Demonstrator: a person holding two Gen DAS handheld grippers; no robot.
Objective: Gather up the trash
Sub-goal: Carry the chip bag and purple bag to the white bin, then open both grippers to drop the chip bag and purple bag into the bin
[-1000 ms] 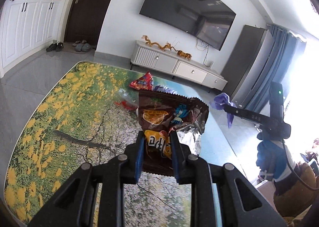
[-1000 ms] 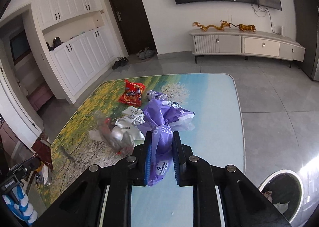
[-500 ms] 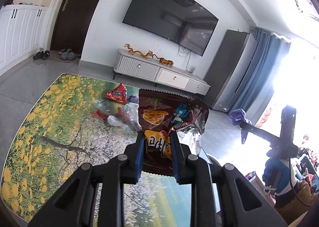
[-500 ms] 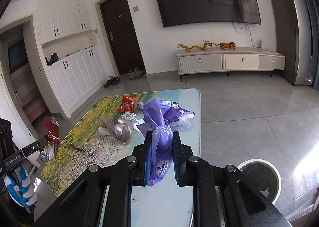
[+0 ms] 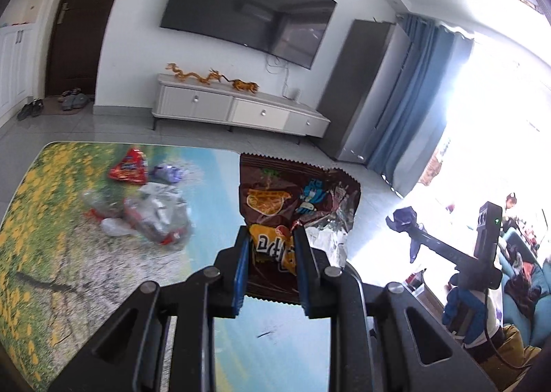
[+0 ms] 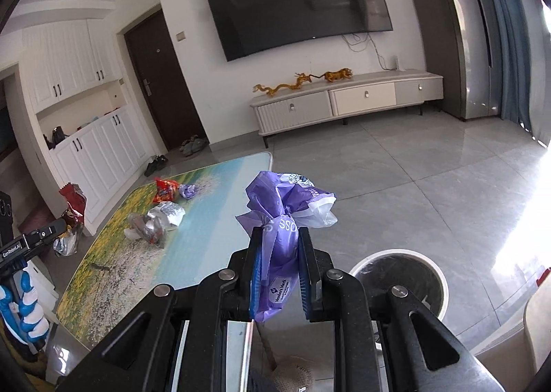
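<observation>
The left gripper (image 5: 271, 249) clamps a brown snack bag (image 5: 289, 199) by its lower half, its torn foil mouth flopping to the right of the fingers, a grip low enough to keep the bag upright for carrying. The right gripper (image 6: 278, 254) pinches a crumpled purple plastic bag (image 6: 282, 209) at its neck, the bulk bunched above the fingertips. Just below and to the right of that gripper stands a round white-rimmed bin (image 6: 401, 283) (dark-lined, apparently the drop point). Ahead and to the left of both grippers, a red packet (image 6: 164, 189), a small purple scrap (image 6: 188, 190) and crushed clear wrappers (image 6: 156, 221) lie on the meadow-print table (image 6: 113, 275), not yet collected.
</observation>
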